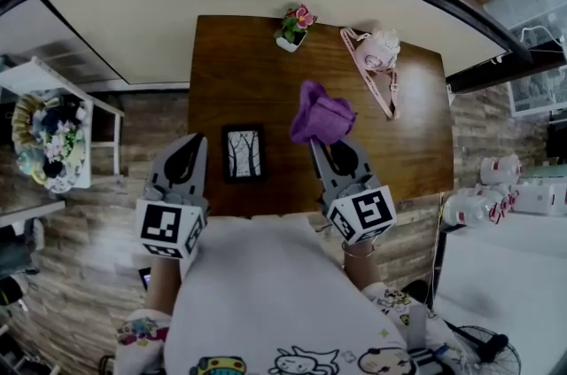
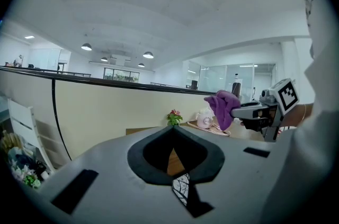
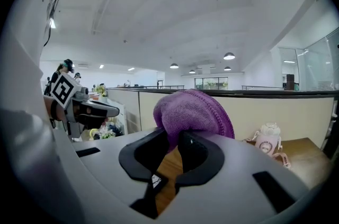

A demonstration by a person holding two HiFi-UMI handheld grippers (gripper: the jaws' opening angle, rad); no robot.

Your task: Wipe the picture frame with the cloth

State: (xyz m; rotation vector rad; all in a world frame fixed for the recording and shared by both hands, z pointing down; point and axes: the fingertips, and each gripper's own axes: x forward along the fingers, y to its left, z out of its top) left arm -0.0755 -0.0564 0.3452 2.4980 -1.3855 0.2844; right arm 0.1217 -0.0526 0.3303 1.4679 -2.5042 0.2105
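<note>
Just above the wooden bench [image 1: 248, 72], the right tongs [image 1: 317, 143] pinch a bunched purple cloth [image 1: 322, 114], while the left tongs [image 1: 197, 139] are pressed together, empty. Between them, the picture frame [image 1: 243, 153] lies flat near the bench's front edge.

The desk [image 1: 416, 143] is bare on its right side and in the middle. A flower pot [image 1: 295, 27] and a pink bottle [image 1: 379, 50] sit at the far edge, well apart from the picture frame [image 1: 244, 153] near the front. The purple cloth [image 1: 321, 114], pinched by the right gripper [image 1: 317, 144], hangs just right of the frame. A wall [image 1: 133, 27] closes the back.
</note>
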